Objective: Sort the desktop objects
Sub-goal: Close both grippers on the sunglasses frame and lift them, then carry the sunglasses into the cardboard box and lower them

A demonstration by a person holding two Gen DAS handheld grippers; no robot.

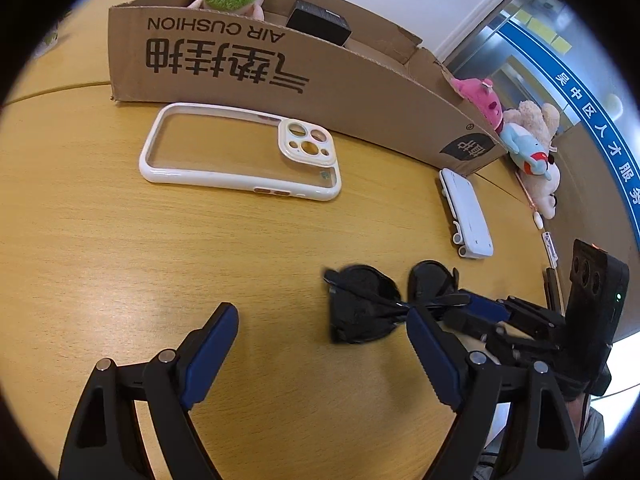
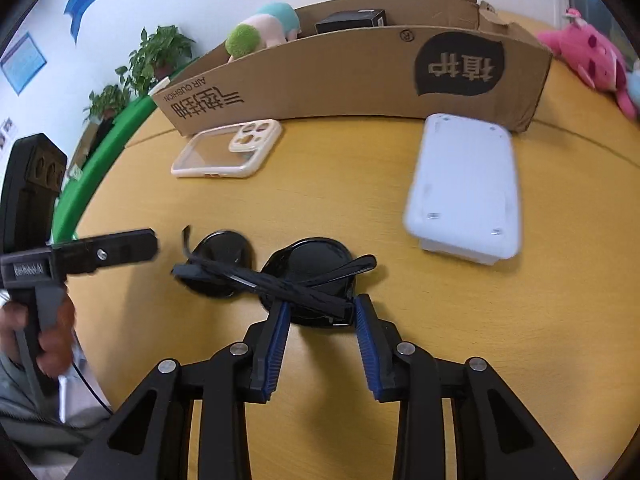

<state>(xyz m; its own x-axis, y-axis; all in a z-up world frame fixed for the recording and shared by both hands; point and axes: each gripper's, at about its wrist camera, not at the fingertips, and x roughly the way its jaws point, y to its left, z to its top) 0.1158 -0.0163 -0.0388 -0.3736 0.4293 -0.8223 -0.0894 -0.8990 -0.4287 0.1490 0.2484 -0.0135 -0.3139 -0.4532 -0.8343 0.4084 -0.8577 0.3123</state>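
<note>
Though folded, black sunglasses (image 2: 280,272) look glossy; temples crossed.

Bench (image 2: 360,184): yellow wood grain, one curved seam ahead of the right tongs (image 2: 320,306). Potted plants (image 2: 160,56) stand far ahead and left of them, past a green rail (image 2: 100,160) (its function not determinable). A blue poster (image 2: 24,60) hangs further left. Right of the left tongs (image 1: 320,312), well beyond: blue lettered band (image 1: 592,120) and yellow sticky notes (image 1: 556,38).
</note>
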